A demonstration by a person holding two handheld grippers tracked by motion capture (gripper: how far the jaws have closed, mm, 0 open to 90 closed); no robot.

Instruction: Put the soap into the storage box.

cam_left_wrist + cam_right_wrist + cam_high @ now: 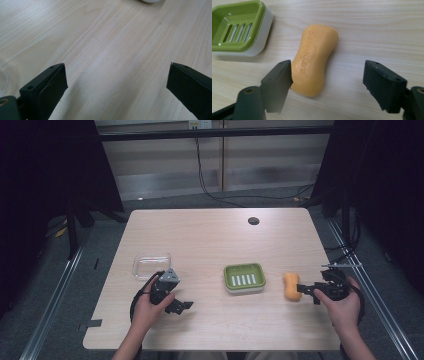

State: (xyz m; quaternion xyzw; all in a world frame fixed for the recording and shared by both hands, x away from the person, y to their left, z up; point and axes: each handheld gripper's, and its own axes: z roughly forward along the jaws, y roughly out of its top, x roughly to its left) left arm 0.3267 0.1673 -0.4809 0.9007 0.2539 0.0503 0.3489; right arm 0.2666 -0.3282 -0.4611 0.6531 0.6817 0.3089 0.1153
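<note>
The orange soap bar [315, 60] lies flat near the tabletop's [210, 240] right edge, just right of the green soap dish [244, 278]. It looks hard, smooth and probably slippery. The right gripper [328, 75] is spread, one jaw seemingly touching; take it across its narrow waist. The left gripper [116, 80] is spread over bare wood.

This looks like a lab recording bay: a bare wooden worktop [210, 240] stands between black curtains [45, 165], with metal floor rails [55, 295] and loose cables [210, 190] trailing behind.
</note>
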